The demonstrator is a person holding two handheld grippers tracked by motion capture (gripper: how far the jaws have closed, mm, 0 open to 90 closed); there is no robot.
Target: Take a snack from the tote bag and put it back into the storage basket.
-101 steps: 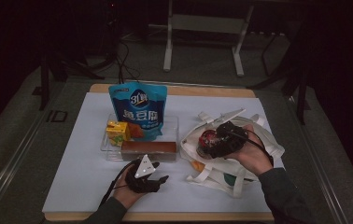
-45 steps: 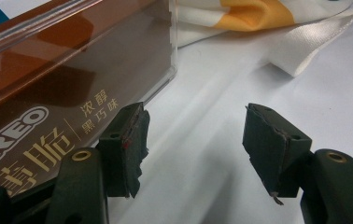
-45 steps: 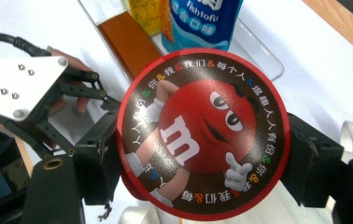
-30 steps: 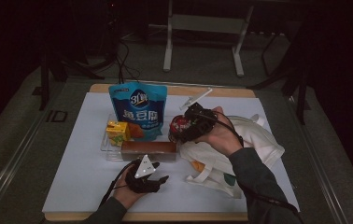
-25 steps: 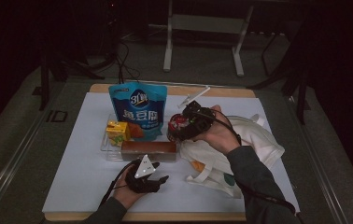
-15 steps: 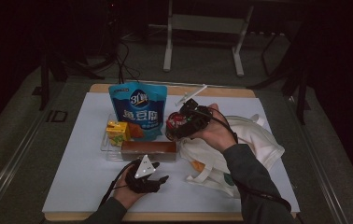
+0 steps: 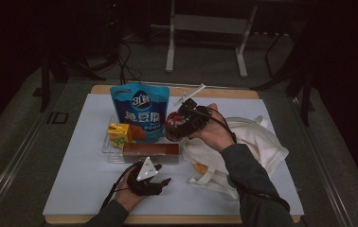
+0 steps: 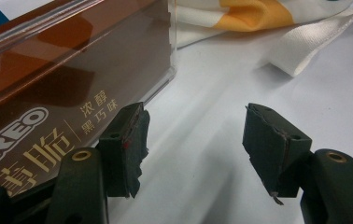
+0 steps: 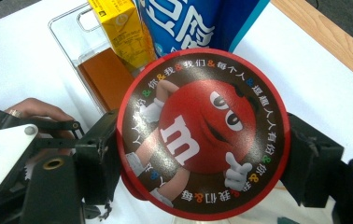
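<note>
Right gripper [image 9: 198,154] is clamping a round candy tin [image 9: 202,133], carrying it above the tray [image 7: 107,146], with the tote bag [image 7: 257,142] behind its hand. Judged: unpacking is part done. Blue pouch [image 7: 139,111], juice box [image 7: 119,134] and biscuit box [image 7: 151,152] are already out; the tin is awaiting placement. Left gripper [image 8: 193,140] is resting released, empty, just beside the biscuit box.

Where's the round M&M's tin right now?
The M&M's tin is clamped in the right gripper, held above the table in the high view, just right of the blue snack pouch and left of the white tote bag.
</note>
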